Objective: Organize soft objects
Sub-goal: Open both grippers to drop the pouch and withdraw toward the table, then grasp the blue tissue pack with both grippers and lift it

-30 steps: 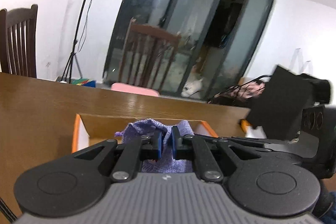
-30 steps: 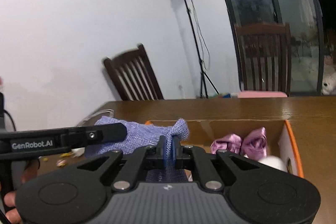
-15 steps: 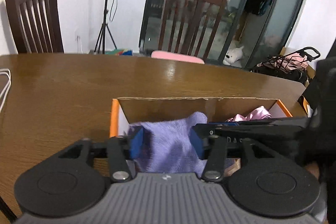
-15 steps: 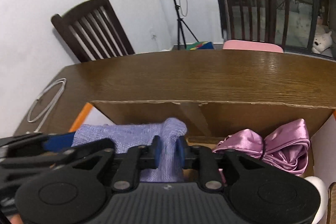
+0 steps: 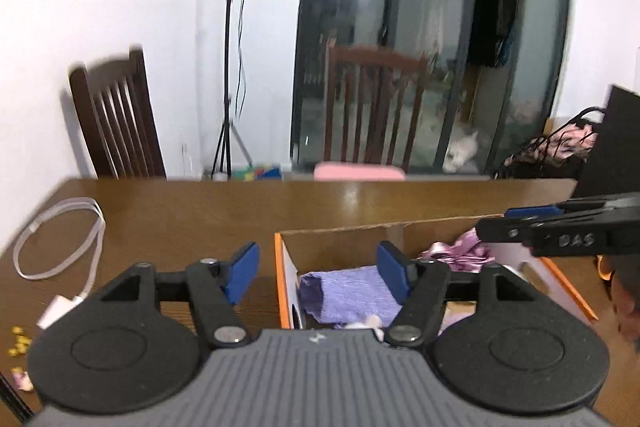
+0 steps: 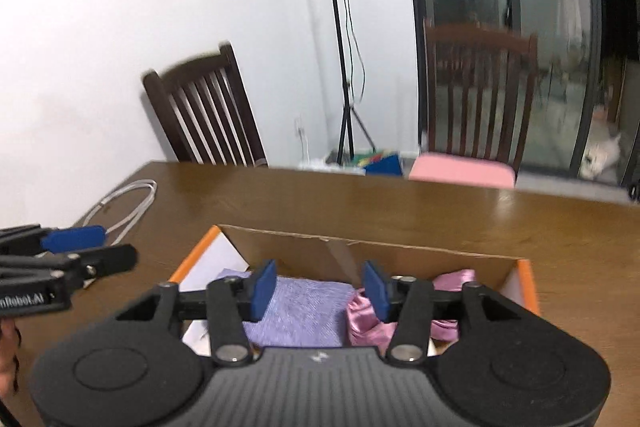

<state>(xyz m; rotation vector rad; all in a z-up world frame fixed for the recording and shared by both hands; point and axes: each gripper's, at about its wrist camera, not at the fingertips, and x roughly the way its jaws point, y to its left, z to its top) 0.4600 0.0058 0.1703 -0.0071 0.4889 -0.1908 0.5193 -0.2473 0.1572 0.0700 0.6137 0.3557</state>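
The purple knitted cloth (image 6: 298,311) lies inside the cardboard box (image 6: 400,251) beside a pink satin piece (image 6: 366,319), both tools, left (image 5: 318,273) and right (image 6: 320,291), having just opened empty, so this placement looks done.

A folded lilac knit cloth (image 6: 298,311) is laid flat in the left part of the cardboard box (image 6: 400,251); crumpled pink satin (image 6: 366,319) is bunched just right of it.
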